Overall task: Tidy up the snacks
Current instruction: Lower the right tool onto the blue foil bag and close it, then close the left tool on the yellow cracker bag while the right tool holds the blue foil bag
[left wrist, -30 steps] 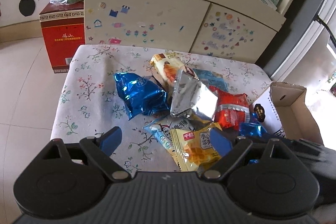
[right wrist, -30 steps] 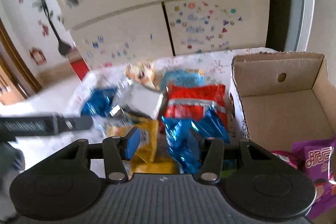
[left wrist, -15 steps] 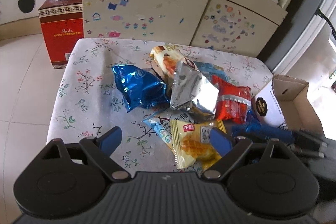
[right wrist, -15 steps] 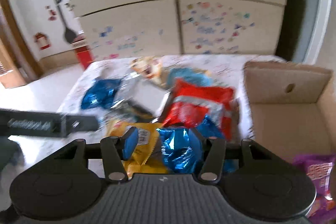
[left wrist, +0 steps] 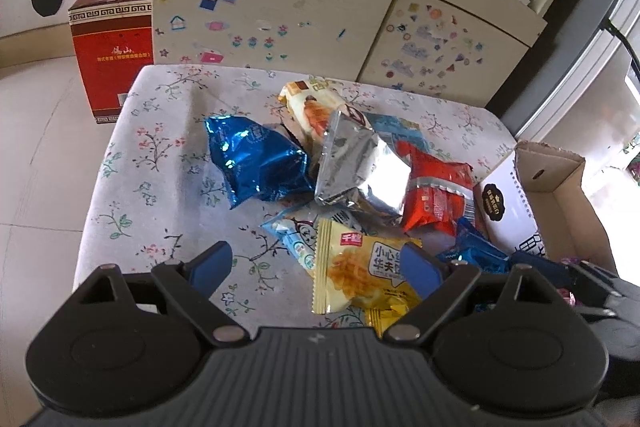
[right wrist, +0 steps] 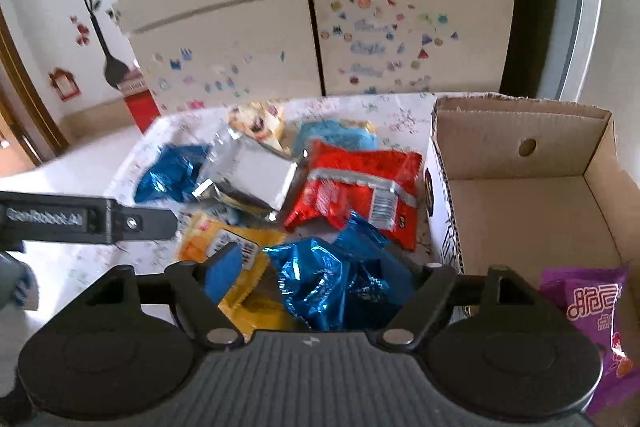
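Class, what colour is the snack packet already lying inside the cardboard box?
Purple packet, with pink lettering; the right wrist view shows it best.

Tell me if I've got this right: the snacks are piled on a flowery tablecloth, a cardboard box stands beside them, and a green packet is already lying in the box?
Nearly. The packet in the cardboard box is purple, not green; the right wrist view shows it in the box's near corner. The rest holds: the snacks lie piled on the flowery tablecloth, with the box beside them.

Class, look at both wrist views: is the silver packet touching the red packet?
Touching. In the right wrist view the silver packet lies with its edge over the red packet, no tablecloth showing between them; the left wrist view shows the same overlap.
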`<state>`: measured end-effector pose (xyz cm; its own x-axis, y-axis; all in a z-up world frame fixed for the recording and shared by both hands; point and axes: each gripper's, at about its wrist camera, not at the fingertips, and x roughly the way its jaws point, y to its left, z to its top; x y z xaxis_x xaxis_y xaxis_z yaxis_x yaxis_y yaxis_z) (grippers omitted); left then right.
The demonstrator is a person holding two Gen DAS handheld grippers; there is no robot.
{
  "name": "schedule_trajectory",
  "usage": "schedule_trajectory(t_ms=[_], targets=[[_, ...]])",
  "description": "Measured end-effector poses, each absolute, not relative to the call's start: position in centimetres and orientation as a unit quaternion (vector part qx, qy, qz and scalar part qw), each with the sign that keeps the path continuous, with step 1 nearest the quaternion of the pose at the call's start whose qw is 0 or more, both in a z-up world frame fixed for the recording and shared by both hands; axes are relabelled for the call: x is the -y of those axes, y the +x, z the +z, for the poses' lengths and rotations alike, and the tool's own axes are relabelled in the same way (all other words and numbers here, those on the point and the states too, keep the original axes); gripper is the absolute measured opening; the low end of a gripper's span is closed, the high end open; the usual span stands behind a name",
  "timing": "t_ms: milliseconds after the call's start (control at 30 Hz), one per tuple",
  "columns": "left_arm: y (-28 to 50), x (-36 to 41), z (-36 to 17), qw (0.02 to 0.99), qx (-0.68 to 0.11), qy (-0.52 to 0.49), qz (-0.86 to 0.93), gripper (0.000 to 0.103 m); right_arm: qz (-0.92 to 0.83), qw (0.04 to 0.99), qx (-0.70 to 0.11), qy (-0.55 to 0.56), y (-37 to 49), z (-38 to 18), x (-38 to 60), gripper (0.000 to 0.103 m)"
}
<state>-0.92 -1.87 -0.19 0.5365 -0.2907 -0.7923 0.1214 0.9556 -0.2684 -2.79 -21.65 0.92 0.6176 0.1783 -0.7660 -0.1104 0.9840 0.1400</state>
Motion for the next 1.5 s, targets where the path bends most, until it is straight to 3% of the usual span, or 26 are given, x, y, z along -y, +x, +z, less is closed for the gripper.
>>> schedule_trajectory(t_ms=[200,333,667,933,1000,1067,1133,1300,1500], targets=[[-0.6,2.9,-0.8,0.869,-0.472,-0.09,-0.12,0.091,0.046,0.89,-0.454,-0.003,-2.4,-1.0,21.1,0.083],[-0.4,3.7,-1.5,0.865,-0.478,-0.089,-0.124,0.091,0.077,0.887,-0.455,-0.014,-3.1,-0.7,20.7,0.069],[0.2,5.0,-3.7,0.861,-0.489,-0.083,-0.113,0.091,0.122,0.867,-0.483,-0.012,-4.7,-0.1,20.1,0.062],[0.9,5.7,-4.4,0.861,-0.486,-0.097,-0.111,0.091,0.1,0.869,-0.484,0.032,-4.8,-0.4,21.2,0.066],[1.1,6.0,-4.5,0.862,-0.486,-0.097,-0.106,0.091,0.099,0.868,-0.486,0.033,-4.7,-0.8,21.0,0.069],[1.2,6.4,-4.8,0.866,-0.483,-0.086,-0.1,0.091,0.095,0.866,-0.489,0.036,-4.5,-1.2,20.8,0.079],[1.1,7.0,-4.9,0.87,-0.479,-0.068,-0.096,0.091,0.09,0.866,-0.49,0.045,-4.3,-1.5,20.7,0.081],[0.5,7.9,-5.0,0.877,-0.47,-0.018,-0.102,0.078,0.078,0.861,-0.495,0.086,-3.7,-2.2,21.3,0.082],[-0.1,6.5,-4.8,0.878,-0.463,-0.033,-0.114,0.061,0.08,0.861,-0.494,0.094,-3.7,-2.1,21.4,0.069]])
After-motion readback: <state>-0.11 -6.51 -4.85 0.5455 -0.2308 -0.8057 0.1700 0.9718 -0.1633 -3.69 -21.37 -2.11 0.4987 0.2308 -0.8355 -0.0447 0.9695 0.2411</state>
